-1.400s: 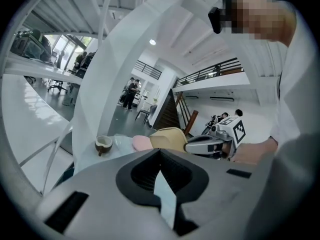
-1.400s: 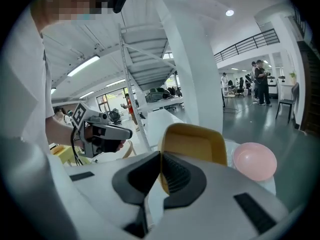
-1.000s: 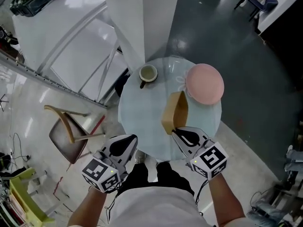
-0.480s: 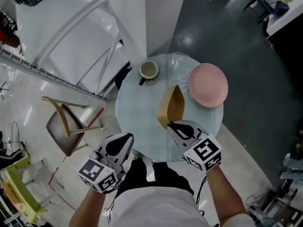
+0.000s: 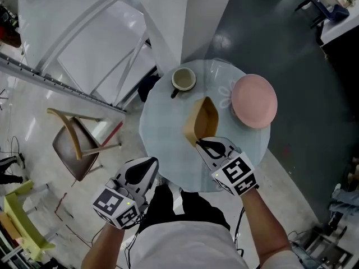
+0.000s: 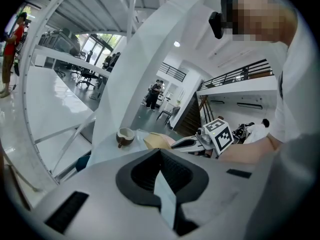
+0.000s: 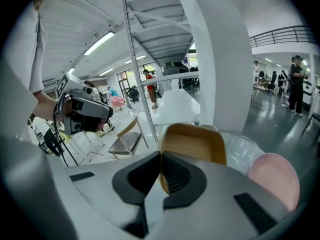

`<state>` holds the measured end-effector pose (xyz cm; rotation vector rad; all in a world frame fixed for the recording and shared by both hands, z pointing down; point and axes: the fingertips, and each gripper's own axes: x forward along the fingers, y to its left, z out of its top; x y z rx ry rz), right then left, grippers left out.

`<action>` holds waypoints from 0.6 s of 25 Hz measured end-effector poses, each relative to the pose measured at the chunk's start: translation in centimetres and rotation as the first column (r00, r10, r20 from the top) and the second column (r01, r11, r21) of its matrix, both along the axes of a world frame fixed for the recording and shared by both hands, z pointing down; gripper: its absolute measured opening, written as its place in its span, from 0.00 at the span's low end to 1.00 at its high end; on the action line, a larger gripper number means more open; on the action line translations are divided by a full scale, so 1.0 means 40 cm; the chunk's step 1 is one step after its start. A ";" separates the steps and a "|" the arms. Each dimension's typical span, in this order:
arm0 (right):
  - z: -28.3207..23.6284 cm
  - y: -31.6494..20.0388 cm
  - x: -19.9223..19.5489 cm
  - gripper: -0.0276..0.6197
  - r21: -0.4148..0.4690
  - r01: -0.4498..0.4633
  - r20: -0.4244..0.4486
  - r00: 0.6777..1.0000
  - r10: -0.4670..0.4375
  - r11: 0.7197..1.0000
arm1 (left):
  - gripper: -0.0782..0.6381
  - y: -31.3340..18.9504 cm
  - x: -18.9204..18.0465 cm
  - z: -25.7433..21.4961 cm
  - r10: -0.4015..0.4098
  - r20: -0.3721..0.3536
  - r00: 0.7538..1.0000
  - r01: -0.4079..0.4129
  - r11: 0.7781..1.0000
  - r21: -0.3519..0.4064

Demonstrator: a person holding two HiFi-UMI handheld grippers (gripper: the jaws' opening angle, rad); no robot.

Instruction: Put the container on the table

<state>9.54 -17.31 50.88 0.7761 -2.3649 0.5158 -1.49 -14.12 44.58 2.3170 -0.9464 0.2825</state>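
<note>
The container point(image 5: 201, 119) is a tan, open-topped tub, tilted on edge over the middle of the round glass table point(image 5: 162, 129). My right gripper point(image 5: 200, 145) is shut on its near rim; in the right gripper view the container point(image 7: 197, 141) stands just past the closed right gripper point(image 7: 160, 160). Whether the tub touches the glass I cannot tell. My left gripper point(image 5: 150, 163) hangs shut and empty off the table's near left edge. In the left gripper view the left gripper point(image 6: 160, 153) points at the container point(image 6: 157, 140).
A cup point(image 5: 183, 80) sits at the table's far side and a pink plate point(image 5: 254, 101) at its right. A white column point(image 5: 202, 15) rises behind the table. A wooden chair point(image 5: 73, 147) stands on the floor to the left.
My right gripper has carried the container forward and left, away from the pink plate toward the table's middle. The left gripper has barely moved.
</note>
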 end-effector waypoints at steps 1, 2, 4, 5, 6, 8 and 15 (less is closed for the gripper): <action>0.008 -0.005 -0.007 0.09 0.000 0.008 -0.010 1.000 -0.008 1.000 | 0.14 -0.003 -0.006 0.003 -0.003 -0.001 1.000 0.003 1.000 -0.002; 0.015 -0.010 -0.015 0.09 -0.001 0.016 -0.021 1.000 -0.016 1.000 | 0.14 -0.005 -0.013 0.006 -0.005 -0.003 1.000 0.005 1.000 -0.004; 0.029 -0.019 -0.032 0.09 -0.005 0.032 -0.046 0.998 -0.032 0.999 | 0.14 -0.009 -0.027 0.013 -0.011 -0.005 1.000 0.011 1.000 -0.008; 0.035 -0.023 -0.041 0.09 -0.006 0.040 -0.056 0.998 -0.040 0.999 | 0.14 -0.010 -0.036 0.016 -0.015 -0.005 1.000 0.015 1.000 -0.010; 0.039 -0.028 -0.053 0.09 -0.005 0.048 -0.060 0.997 -0.048 0.999 | 0.14 -0.012 -0.044 0.021 -0.019 -0.004 1.000 0.019 1.000 -0.012; 0.045 -0.037 -0.077 0.09 -0.008 0.061 -0.063 0.996 -0.061 0.998 | 0.14 -0.016 -0.061 0.031 -0.026 -0.002 1.000 0.026 1.000 -0.016; 0.108 -0.046 -0.126 0.09 -0.034 0.100 -0.124 0.987 -0.103 0.994 | 0.14 -0.022 -0.113 0.063 -0.029 0.028 0.999 0.029 1.000 -0.007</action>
